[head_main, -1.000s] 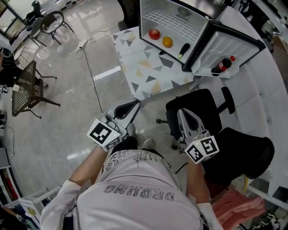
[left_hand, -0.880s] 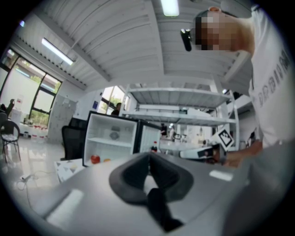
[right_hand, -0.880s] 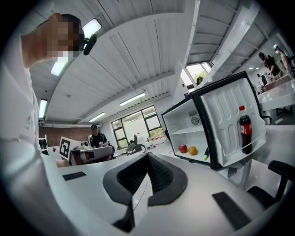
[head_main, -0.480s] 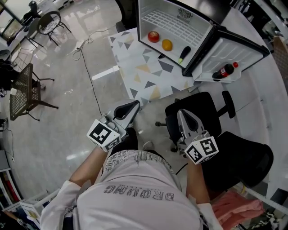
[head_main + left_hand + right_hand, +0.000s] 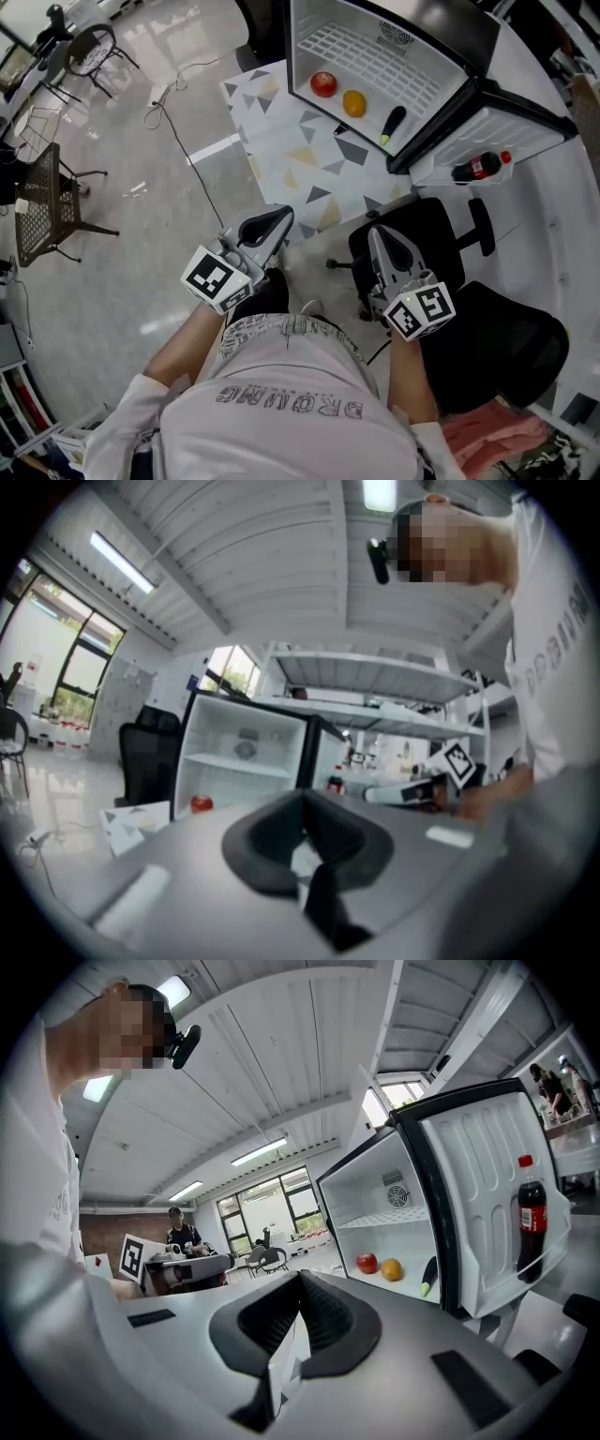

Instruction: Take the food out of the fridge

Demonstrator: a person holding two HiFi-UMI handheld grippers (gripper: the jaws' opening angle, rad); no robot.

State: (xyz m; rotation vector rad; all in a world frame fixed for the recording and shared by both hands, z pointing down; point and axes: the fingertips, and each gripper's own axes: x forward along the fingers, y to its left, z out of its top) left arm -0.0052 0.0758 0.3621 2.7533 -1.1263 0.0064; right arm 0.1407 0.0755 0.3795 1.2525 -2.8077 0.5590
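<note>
Fridge (image 5: 412, 61) far, open, top cut off; apple (image 5: 323, 83), orange (image 5: 354, 102) inside; left gripper (image 5: 283, 215), right gripper (image 5: 375, 232) clenched, empty.

In the fridge (image 5: 394, 56), left to right: apple (image 5: 323, 83), orange (image 5: 354, 102), dark vegetable (image 5: 392, 122); in its door (image 5: 525, 131), bottle (image 5: 480, 167); before it, mat (image 5: 281, 122).

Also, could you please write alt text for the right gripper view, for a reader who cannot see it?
An open white fridge holds a red apple, an orange and a dark vegetable on its floor, and a cola bottle in its door shelf. In the foreground the right gripper is shut, with nothing between its fingers.
</note>
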